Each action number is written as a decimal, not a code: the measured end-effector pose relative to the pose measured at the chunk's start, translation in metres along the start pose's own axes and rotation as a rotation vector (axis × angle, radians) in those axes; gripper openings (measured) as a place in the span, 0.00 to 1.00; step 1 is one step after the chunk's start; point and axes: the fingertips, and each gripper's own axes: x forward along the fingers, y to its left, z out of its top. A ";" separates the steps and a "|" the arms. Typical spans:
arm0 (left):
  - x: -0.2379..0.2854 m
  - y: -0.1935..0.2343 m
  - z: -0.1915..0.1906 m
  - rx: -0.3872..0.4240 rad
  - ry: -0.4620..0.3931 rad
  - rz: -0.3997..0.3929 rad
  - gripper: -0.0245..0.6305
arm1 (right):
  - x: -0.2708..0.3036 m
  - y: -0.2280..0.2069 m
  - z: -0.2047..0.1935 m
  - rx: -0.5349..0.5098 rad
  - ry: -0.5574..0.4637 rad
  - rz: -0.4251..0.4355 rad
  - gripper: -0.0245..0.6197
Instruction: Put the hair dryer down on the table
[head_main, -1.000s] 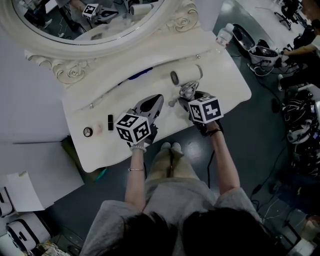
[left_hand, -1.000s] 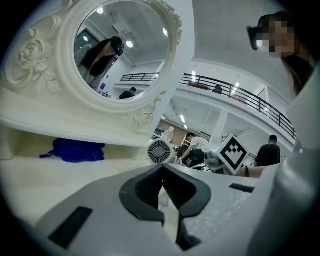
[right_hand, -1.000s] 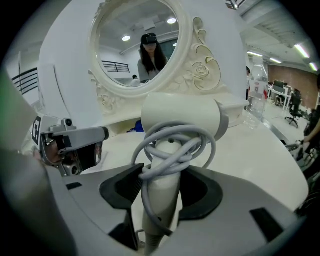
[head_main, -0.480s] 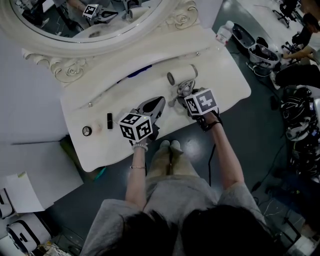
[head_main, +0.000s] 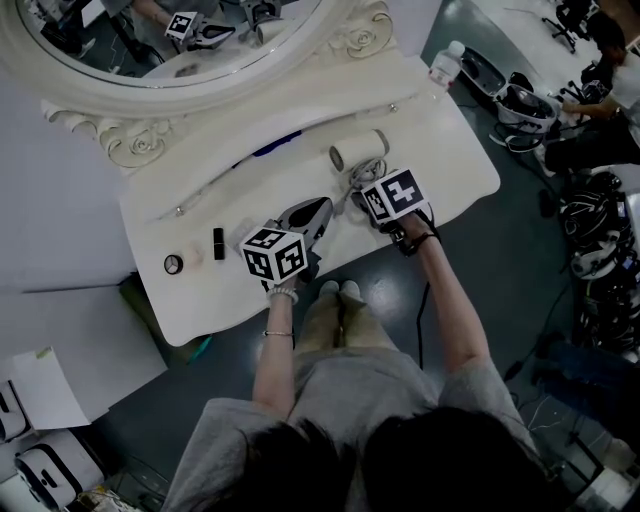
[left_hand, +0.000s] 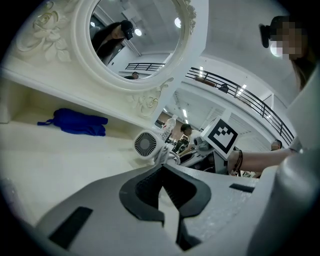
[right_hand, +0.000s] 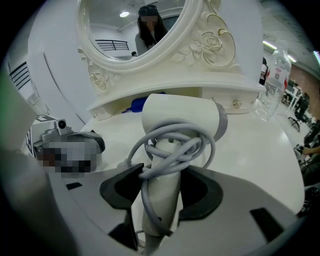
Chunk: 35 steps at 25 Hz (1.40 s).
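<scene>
A white hair dryer (head_main: 360, 150) with its grey cord wound round the handle is held over the white vanity table (head_main: 450, 170). My right gripper (head_main: 364, 190) is shut on the handle (right_hand: 162, 192), and the barrel (right_hand: 182, 117) points sideways above the jaws. In the left gripper view the dryer's round grille (left_hand: 146, 144) sits low by the tabletop; whether it touches the top I cannot tell. My left gripper (head_main: 312, 212) lies low over the table left of the dryer, shut with nothing in it (left_hand: 167, 192).
A carved oval mirror (head_main: 180, 40) stands at the table's back. A blue cloth (head_main: 280, 147) lies on the shelf under it. A water bottle (head_main: 447, 62) stands at the far right corner. A small black stick (head_main: 219, 242) and a round cap (head_main: 174, 263) lie at the left.
My right gripper has carried the hair dryer a little to the left and farther onto the table. The left gripper has barely moved.
</scene>
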 end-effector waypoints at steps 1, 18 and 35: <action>0.000 0.000 -0.001 -0.002 0.002 -0.001 0.04 | 0.001 0.000 -0.001 -0.002 0.009 -0.001 0.37; 0.003 0.005 0.001 -0.012 0.005 0.006 0.04 | 0.013 -0.007 -0.005 -0.078 0.088 -0.072 0.37; 0.007 0.006 0.006 -0.013 0.008 0.004 0.04 | 0.018 -0.010 -0.007 -0.143 0.101 -0.128 0.43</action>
